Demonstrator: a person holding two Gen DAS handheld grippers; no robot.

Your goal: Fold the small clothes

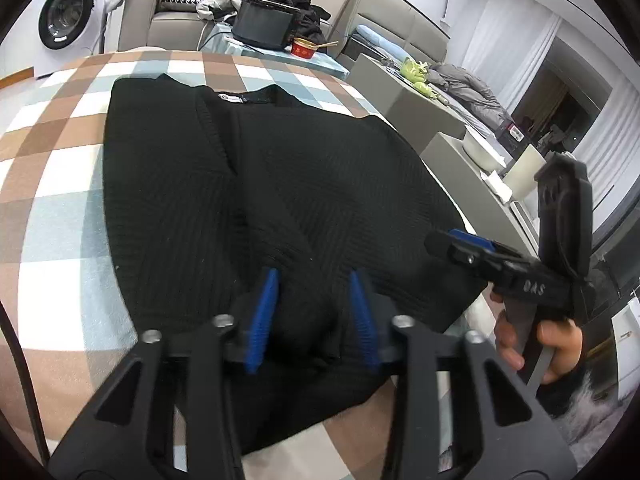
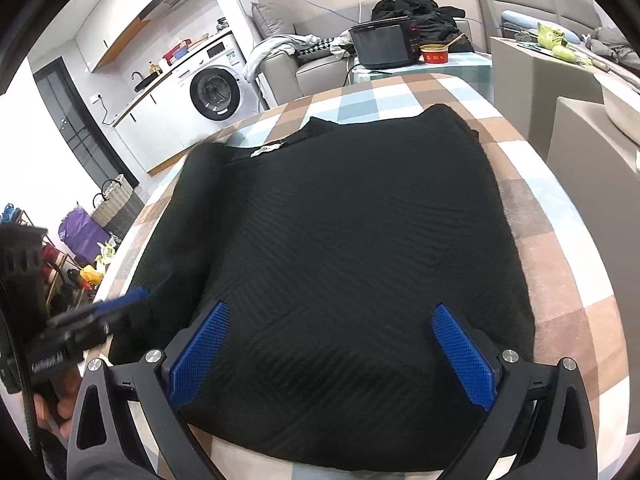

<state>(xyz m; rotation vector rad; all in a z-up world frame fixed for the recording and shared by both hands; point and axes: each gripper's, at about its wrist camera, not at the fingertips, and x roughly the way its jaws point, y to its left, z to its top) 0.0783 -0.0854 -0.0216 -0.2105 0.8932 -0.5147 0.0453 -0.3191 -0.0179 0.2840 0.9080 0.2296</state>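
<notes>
Two claws work one black knit sweater [image 1: 280, 184], which lies flat on the checked surface [image 1: 52, 184], already narrowed by a fold along its left side.

On the left, the left claw [image 1: 314, 316] stands part-way parted, with a bunched sleeve cuff [image 1: 308, 324] between its blue pads [image 1: 262, 320]. Whether the pads still press the knit I cannot tell; they look just clear of it. To do this step well, I judge the cuff should be laid inside the body panel's outline and the claw drawn straight back, so the ribbed fabric does not drag and spoil the fold.

On the right, the right claw [image 2: 334, 340] is spread wide and holds nothing, poised over the hem directly ahead of it.

Writing: the other claw's body in the left view carries lettering that reads roughly "DAS". A white neck label [image 2: 266, 150] sits far ahead, its print too small to read.
</notes>
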